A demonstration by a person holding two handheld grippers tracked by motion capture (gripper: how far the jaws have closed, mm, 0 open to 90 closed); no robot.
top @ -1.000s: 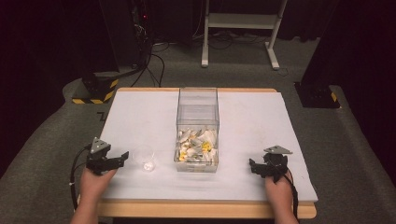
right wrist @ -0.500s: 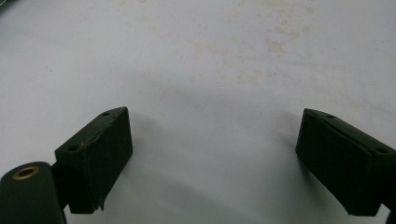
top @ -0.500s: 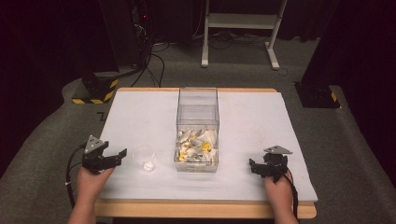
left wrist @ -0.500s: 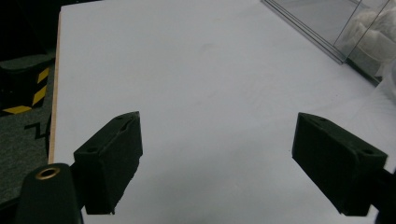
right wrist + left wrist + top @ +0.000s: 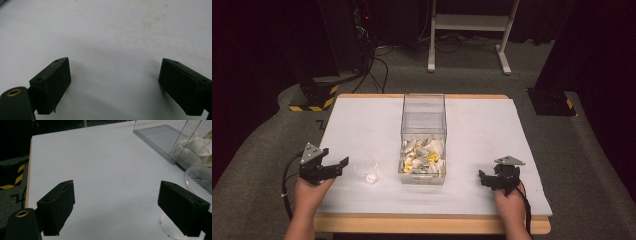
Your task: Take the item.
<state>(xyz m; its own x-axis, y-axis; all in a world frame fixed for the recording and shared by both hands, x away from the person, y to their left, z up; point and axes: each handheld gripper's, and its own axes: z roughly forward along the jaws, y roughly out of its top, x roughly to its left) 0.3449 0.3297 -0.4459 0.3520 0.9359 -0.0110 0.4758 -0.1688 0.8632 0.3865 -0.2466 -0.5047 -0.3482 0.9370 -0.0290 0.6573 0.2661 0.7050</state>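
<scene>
Hovering wide-jawed and empty just left of the clear plastic cup (image 5: pixel 366 169), the left gripper (image 5: pixel 333 167) seems about to close on its rim, while the right gripper (image 5: pixel 486 179) rests gaping on the table (image 5: pixel 362 125).

White-covered surface (image 5: pixel 362 120), with a wooden edge (image 5: pixel 422 223) along the near side and faint yellowish stains (image 5: pixel 140 22) in the right gripper view. Around it, grey carpeted floor (image 5: pixel 272 150). Off the far left corner, a black base with yellow-and-black stripes (image 5: pixel 314 97), near dark cables (image 5: pixel 372 65) trailing over the carpet. Farther back, a white metal stand (image 5: pixel 467 20) on two feet. Off the far right corner, another dark base (image 5: pixel 551 102), well apart from the striped one.
</scene>
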